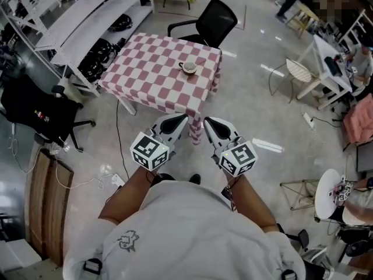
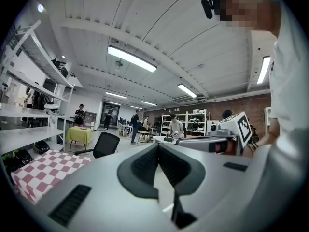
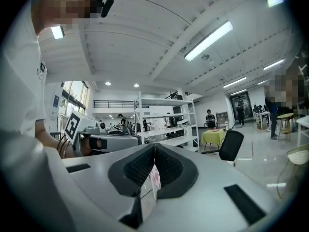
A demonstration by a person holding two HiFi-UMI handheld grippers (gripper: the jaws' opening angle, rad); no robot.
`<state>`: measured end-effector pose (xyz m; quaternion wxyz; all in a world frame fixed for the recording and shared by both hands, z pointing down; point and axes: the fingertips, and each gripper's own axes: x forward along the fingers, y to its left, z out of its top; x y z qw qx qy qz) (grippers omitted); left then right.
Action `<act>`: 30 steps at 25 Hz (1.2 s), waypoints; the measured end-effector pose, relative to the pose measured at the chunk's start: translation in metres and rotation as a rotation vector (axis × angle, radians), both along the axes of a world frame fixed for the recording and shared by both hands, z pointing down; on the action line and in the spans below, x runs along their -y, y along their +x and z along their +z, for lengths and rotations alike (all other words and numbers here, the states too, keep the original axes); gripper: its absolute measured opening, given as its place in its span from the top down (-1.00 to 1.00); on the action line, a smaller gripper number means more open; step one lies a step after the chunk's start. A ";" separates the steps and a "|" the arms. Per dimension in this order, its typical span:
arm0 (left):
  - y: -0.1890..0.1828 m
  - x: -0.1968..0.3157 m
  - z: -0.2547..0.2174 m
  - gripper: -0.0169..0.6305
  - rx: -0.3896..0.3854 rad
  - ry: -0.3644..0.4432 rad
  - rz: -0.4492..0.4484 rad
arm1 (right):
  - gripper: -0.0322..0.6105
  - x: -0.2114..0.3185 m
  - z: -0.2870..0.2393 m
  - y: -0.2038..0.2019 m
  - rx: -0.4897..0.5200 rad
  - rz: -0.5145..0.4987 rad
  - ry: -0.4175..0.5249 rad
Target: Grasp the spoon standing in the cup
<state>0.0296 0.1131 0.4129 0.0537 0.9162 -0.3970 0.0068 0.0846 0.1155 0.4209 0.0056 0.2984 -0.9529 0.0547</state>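
Note:
A small cup (image 1: 189, 68) with a spoon (image 1: 185, 65) standing in it sits on a table under a pink-and-white checked cloth (image 1: 152, 69), near the table's right side in the head view. Both grippers are held side by side over the floor, short of the table's near edge and pointing toward it. My left gripper (image 1: 179, 119) (image 2: 158, 145) has its jaws together with nothing between them. So does my right gripper (image 1: 208, 122) (image 3: 154, 145). The checked cloth (image 2: 38, 170) shows low at the left of the left gripper view. Neither gripper view shows the cup.
A black office chair (image 1: 210, 21) stands behind the table, white shelving (image 1: 87, 22) to its left. Cables (image 1: 87, 177) lie on the floor at the left. A white chair and desk (image 1: 317, 74) stand at the right, and a small round table (image 1: 331, 194) at the lower right. People stand far off.

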 end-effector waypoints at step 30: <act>-0.084 0.212 0.013 0.91 0.008 -0.009 0.040 | 0.80 0.217 0.017 -0.081 -0.009 0.028 -0.028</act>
